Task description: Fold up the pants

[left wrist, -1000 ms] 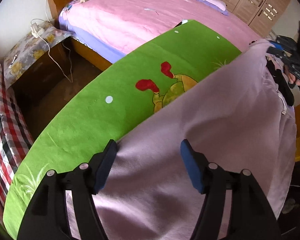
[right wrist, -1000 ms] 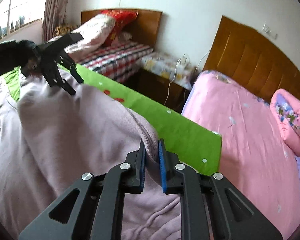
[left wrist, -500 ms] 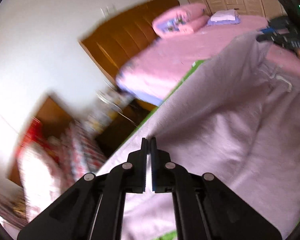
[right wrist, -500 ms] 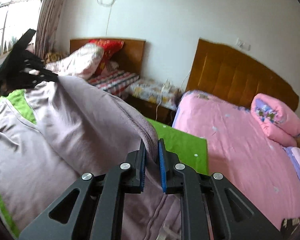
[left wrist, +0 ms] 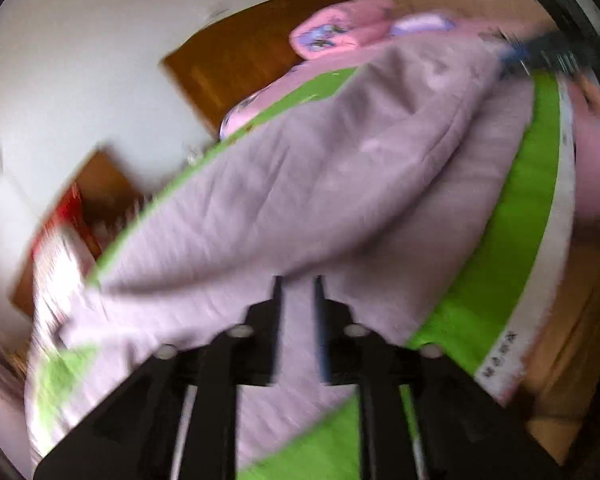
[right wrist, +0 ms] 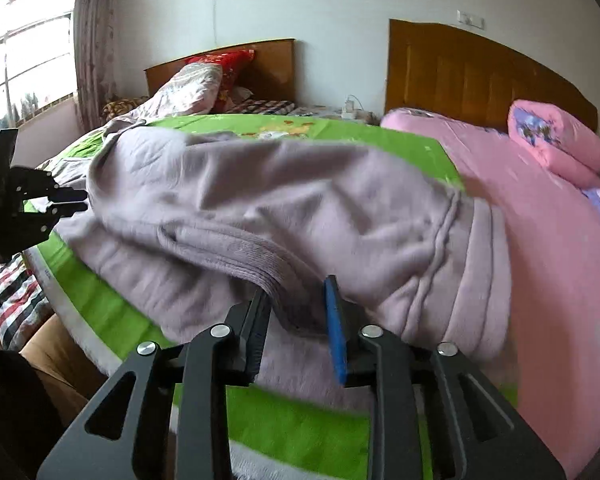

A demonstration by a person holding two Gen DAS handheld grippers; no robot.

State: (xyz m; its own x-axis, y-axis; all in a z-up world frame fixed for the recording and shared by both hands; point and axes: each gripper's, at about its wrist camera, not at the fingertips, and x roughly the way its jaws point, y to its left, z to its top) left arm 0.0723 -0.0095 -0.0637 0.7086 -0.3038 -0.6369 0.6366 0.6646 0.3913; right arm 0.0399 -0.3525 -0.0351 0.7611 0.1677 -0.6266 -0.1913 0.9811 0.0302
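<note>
The pale lilac pants [right wrist: 268, 200] lie doubled over on a green blanket [right wrist: 112, 308]; they also fill the blurred left wrist view [left wrist: 300, 200]. My right gripper [right wrist: 296, 300] has its jaws partly apart around the ribbed waistband [right wrist: 244, 256], which rests loosely between them. My left gripper [left wrist: 298, 292] has its jaws slightly apart with pants fabric between them; it also shows at the left of the right wrist view [right wrist: 76, 202], at the pants' far end. The right gripper appears blurred at the top right of the left wrist view [left wrist: 540, 52].
A pink bed [right wrist: 560, 240] with a rolled pink quilt [right wrist: 556, 140] and wooden headboard [right wrist: 460, 72] lies on the right. A second bed [right wrist: 220, 80] with a red pillow is behind. A checked cloth [right wrist: 8, 300] lies at the left. The blanket's white edge [left wrist: 548, 240] borders the floor.
Both grippers carried the lifted pants edge over and down onto the blanket, folding the pants. Both sets of jaws, shut half a second ago, have parted slightly.
</note>
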